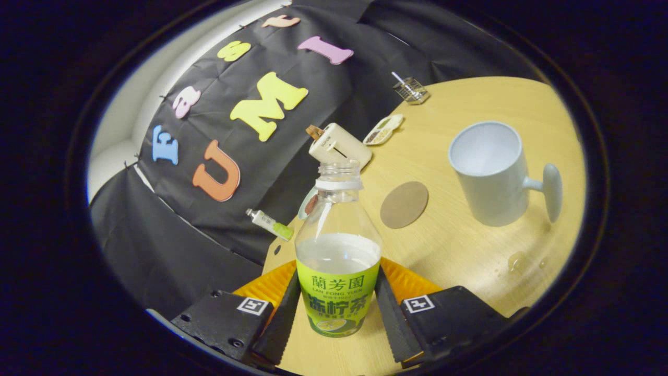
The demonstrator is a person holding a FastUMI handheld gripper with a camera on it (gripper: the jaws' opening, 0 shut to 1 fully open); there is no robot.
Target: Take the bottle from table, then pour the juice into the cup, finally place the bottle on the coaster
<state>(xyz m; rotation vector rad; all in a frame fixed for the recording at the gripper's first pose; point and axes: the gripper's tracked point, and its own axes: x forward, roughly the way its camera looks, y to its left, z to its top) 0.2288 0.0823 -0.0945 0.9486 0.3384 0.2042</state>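
Note:
A clear plastic bottle (pixel 338 250) with a green label and no cap stands between my fingers, with pale juice up to the top of the label. My gripper (pixel 336 275) is shut on the bottle, both fingers pressing on the label's sides. A round brown coaster (pixel 404 204) lies on the wooden table (pixel 469 261) just beyond the bottle, to its right. Farther right stands a white cup (pixel 488 175) with its handle turned to the right, and its inside looks empty. The whole scene looks tilted.
A beige box-shaped appliance (pixel 339 146) sits behind the bottle's neck. Beyond it lie a small dish of snacks (pixel 383 129) and a wire basket (pixel 411 91). A small tube (pixel 270 223) lies near the table's left edge. A few drops (pixel 516 261) wet the table below the cup.

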